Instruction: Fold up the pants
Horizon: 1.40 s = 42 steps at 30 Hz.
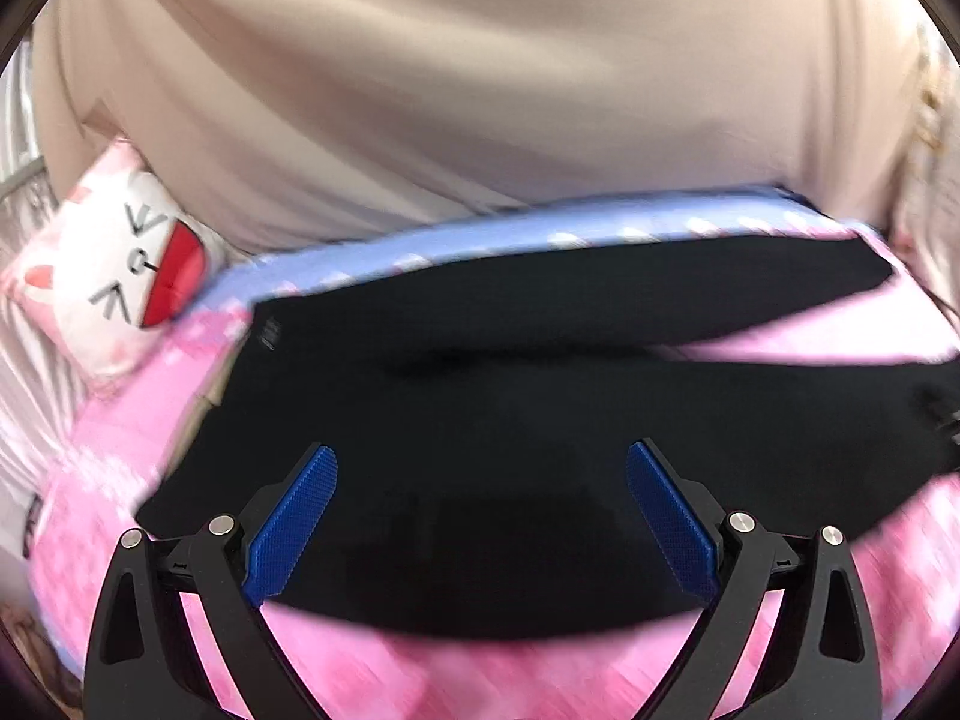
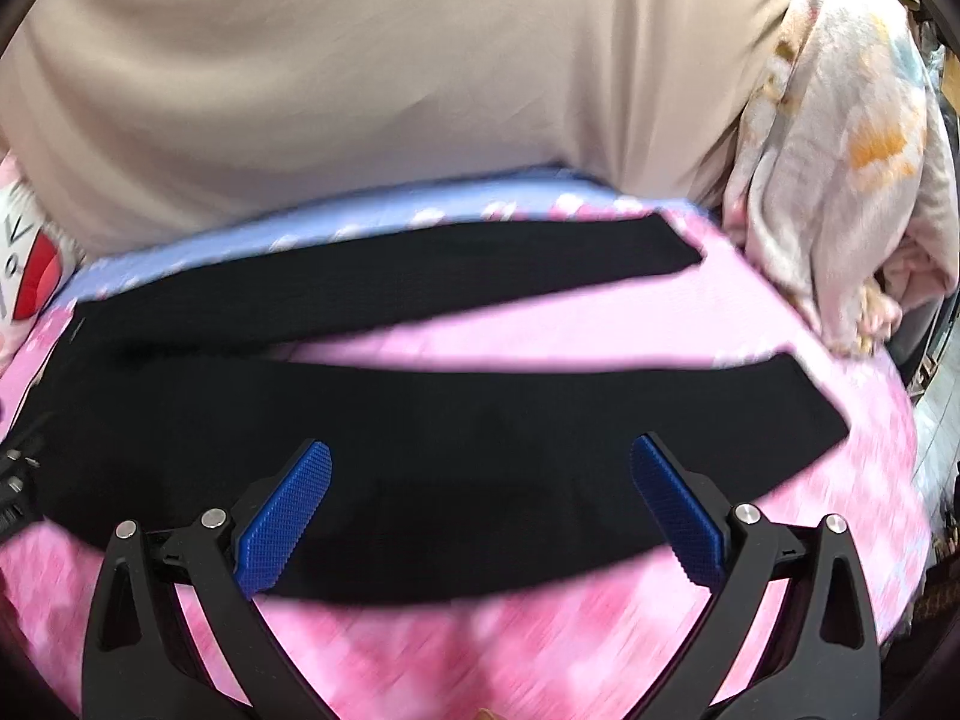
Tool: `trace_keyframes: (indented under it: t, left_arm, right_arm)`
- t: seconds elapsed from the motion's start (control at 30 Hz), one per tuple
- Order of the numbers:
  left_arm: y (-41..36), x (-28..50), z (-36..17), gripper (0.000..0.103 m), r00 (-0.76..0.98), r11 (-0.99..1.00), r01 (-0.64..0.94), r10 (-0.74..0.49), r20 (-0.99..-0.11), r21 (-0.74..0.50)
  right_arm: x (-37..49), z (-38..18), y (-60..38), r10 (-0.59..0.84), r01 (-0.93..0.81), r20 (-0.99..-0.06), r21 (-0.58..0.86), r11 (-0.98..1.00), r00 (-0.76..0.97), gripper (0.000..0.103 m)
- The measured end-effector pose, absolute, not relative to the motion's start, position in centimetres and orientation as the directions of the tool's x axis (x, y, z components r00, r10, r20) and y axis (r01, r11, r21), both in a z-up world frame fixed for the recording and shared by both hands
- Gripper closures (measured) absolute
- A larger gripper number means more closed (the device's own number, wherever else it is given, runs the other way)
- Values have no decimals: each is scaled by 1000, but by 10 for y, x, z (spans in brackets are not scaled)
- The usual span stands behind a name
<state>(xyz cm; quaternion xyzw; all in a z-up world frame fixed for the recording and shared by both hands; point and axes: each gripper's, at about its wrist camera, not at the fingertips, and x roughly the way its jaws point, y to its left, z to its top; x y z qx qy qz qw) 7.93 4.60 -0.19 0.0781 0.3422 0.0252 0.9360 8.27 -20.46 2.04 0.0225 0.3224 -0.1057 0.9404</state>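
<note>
Left gripper (image 1: 480, 462) and right gripper (image 2: 480, 459) both hover with jaws spread wide, gripping nothing.

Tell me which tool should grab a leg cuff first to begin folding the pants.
Probably the right tool. In its view both cuffs of the black pants lie to its right, the near cuff close by. The left tool hovers open over the waist end.

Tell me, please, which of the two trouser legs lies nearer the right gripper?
The lower, wider leg of the black pants, directly beneath the open right gripper. The other leg lies farther off, by the blue edge of the bedding.
</note>
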Motion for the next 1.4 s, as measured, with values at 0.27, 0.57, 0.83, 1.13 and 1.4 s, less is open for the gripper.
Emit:
trace_keyframes:
  t: [0.27, 0.57, 0.83, 1.13, 1.4]
  left_arm:
    - [184, 261, 0, 7, 694, 960, -203, 279, -664, 192]
    - [302, 364, -54, 7, 516, 905, -380, 377, -769, 188]
    - [305, 397, -88, 7, 474, 927, -334, 323, -819, 172]
    - [332, 410, -96, 6, 477, 955, -295, 179, -861, 35]
    - [331, 416, -88, 78, 465, 962, -273, 148, -873, 18]
  right_arm:
    - [213, 14, -388, -248, 234, -672, -113, 966, 698, 5]
    - [318, -18, -497, -299, 341, -738, -99, 935, 606, 5]
    - [371, -43, -507, -300, 328, -773, -126, 936, 560, 5]
    - [386, -62, -510, -192, 258, -772, -38, 965, 606, 23]
    - [383, -48, -492, -109, 176, -767, 5, 984, 632, 88]
